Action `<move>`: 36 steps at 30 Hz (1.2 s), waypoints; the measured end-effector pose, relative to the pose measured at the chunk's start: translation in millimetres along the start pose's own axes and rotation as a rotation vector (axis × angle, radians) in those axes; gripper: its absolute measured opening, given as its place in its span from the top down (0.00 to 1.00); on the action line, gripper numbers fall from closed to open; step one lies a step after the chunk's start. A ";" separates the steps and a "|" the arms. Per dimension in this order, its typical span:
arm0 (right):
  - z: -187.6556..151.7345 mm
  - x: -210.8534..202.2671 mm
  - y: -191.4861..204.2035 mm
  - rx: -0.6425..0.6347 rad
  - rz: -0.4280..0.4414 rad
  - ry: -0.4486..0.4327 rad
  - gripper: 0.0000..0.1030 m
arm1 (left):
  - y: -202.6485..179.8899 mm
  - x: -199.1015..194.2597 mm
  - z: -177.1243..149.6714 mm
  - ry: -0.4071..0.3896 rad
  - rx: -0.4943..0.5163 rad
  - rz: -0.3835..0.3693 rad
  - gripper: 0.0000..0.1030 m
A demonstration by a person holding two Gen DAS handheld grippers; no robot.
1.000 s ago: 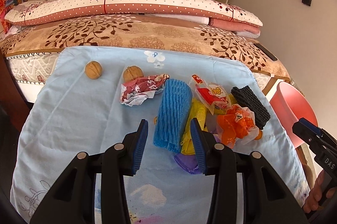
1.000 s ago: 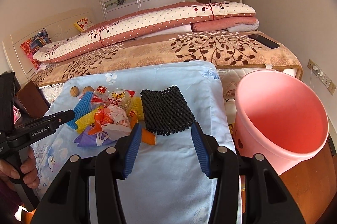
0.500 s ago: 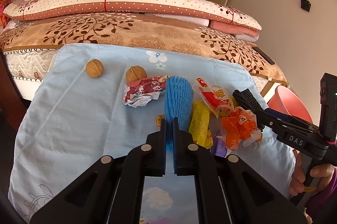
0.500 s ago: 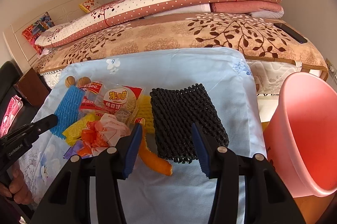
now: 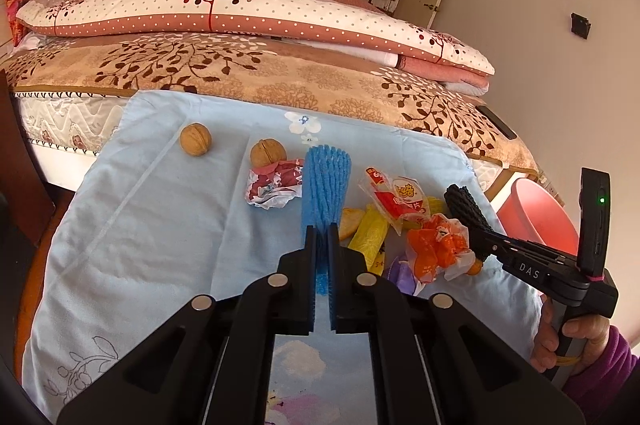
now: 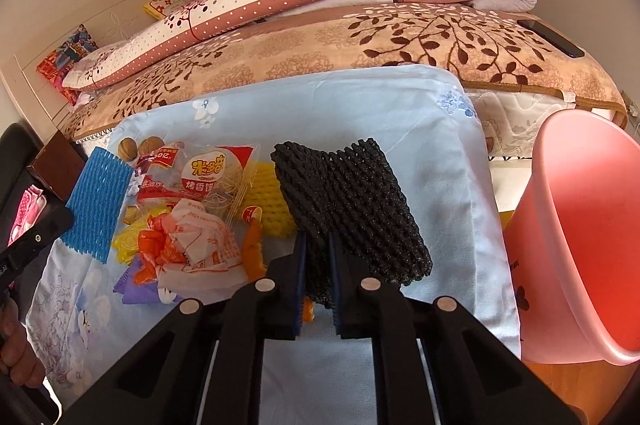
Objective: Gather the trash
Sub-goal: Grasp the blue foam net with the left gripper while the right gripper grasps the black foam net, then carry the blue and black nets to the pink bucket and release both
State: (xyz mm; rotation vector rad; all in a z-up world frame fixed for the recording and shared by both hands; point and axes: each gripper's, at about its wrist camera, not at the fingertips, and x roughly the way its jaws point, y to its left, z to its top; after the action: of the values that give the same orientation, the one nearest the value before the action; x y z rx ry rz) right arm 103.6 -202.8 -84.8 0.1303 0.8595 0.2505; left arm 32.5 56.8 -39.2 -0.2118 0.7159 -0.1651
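Observation:
My left gripper [image 5: 321, 237] is shut on the near end of a blue foam net sleeve [image 5: 326, 185], which also shows in the right wrist view [image 6: 98, 201]. My right gripper [image 6: 318, 253] is shut on the near edge of a black foam net [image 6: 352, 209], seen too in the left wrist view [image 5: 466, 213]. Between them lies a pile of trash: a red-and-white snack bag [image 6: 208, 173], an orange-and-white wrapper [image 6: 188, 245], yellow foam net [image 6: 268, 205], a purple scrap [image 6: 132, 285]. A pink bin [image 6: 580, 237] stands to the right.
Two walnuts [image 5: 195, 139] [image 5: 267, 153] and a crumpled red wrapper [image 5: 274, 183] lie on the light blue cloth [image 5: 140, 225]. A bed with folded quilts [image 5: 240, 13] is behind. A dark phone [image 6: 550, 37] lies on the bed.
My right gripper has shut on the black foam net. My left gripper shut on the blue foam sleeve a moment before and still holds it, now lifted on edge.

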 end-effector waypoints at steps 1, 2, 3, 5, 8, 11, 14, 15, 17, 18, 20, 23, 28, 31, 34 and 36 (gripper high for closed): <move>-1.1 -4.8 -0.1 0.003 0.007 -0.008 0.91 | -0.9 -2.3 0.6 -0.005 -0.001 0.000 0.96; -2.0 -10.4 0.0 0.006 0.014 -0.016 0.91 | -1.8 -4.5 1.1 -0.009 -0.003 -0.001 0.96; -3.0 -16.2 0.3 0.009 0.023 -0.024 0.91 | -2.6 -6.6 1.5 -0.014 -0.006 -0.003 0.96; -4.7 -28.5 1.5 0.015 0.040 -0.043 0.91 | -4.7 -9.7 2.0 -0.021 -0.010 -0.004 0.96; -8.1 -48.5 6.6 0.016 0.065 -0.074 0.91 | -9.3 -13.6 1.6 -0.025 -0.016 -0.011 0.96; -13.2 -69.1 13.9 0.004 0.084 -0.111 0.91 | -16.5 -18.7 0.8 -0.035 -0.013 -0.014 0.96; -18.7 -86.0 20.4 -0.007 0.098 -0.139 0.91 | -22.9 -22.7 0.1 -0.041 -0.013 -0.019 0.96; -20.6 -90.9 22.2 -0.014 0.098 -0.149 0.91 | -25.4 -24.2 -0.5 -0.044 -0.012 -0.021 0.96; -24.3 -100.3 26.0 -0.029 0.098 -0.167 0.91 | -30.2 -27.3 -1.3 -0.050 -0.008 -0.022 0.96; -26.3 -104.6 28.3 -0.036 0.099 -0.173 0.91 | -32.6 -28.9 -1.7 -0.052 -0.006 -0.022 0.96; -29.8 -111.0 30.8 -0.042 0.106 -0.181 0.91 | -37.2 -32.3 -2.3 -0.056 -0.001 -0.021 0.96; -35.7 -118.3 34.6 -0.050 0.122 -0.185 0.91 | -42.4 -38.2 -2.2 -0.067 0.000 -0.017 0.96; -42.6 -130.7 38.5 -0.067 0.130 -0.205 0.91 | -50.8 -49.6 -3.1 -0.093 -0.002 0.000 0.96; -44.9 -140.2 40.1 -0.075 0.133 -0.225 0.91 | -55.9 -56.1 -4.2 -0.108 -0.001 0.010 0.96; -46.7 -149.4 40.5 -0.083 0.132 -0.247 0.91 | -61.1 -61.0 -4.2 -0.121 0.001 0.021 0.96; -48.0 -155.3 39.4 -0.084 0.129 -0.261 0.91 | -64.4 -63.8 -3.8 -0.130 0.001 0.025 0.96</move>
State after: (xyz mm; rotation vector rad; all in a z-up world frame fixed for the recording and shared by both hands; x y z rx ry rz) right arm -36.7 -206.2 6.2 0.1369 0.5812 0.3812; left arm -22.5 8.3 14.2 -0.2101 0.5889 -0.1264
